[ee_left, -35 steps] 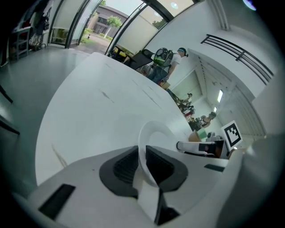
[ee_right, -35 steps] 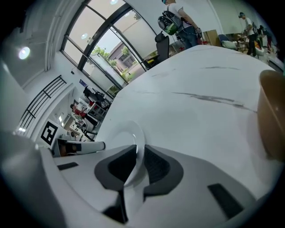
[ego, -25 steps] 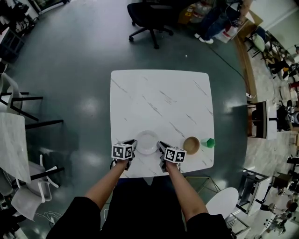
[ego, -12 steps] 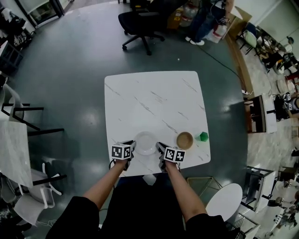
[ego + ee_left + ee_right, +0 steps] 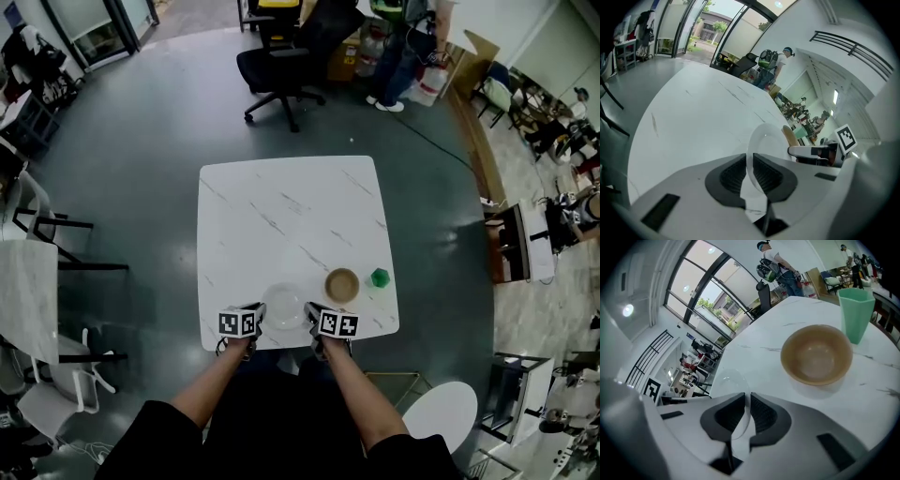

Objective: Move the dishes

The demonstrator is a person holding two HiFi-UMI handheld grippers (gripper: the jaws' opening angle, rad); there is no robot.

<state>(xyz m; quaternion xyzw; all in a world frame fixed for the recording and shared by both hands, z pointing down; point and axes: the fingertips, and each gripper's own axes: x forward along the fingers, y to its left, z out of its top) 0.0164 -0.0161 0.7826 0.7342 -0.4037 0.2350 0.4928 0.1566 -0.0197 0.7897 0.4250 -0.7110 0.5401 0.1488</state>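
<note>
A white plate sits at the near edge of the white marble table. My left gripper is shut on the plate's left rim and my right gripper is shut on its right rim. In the left gripper view the plate stands edge-on between the dark pads. In the right gripper view the plate rim runs between the pads. A tan bowl stands just right of the plate, with a green cup beyond it.
A black office chair stands beyond the table's far side, and a person stands further back. Chairs and a second marble table are at the left. A round white stool is near my right.
The table and dishes have slid left and nearer in the head view. Both grippers stay clamped on the plate's rims; bowl and cup keep their places beside it.
</note>
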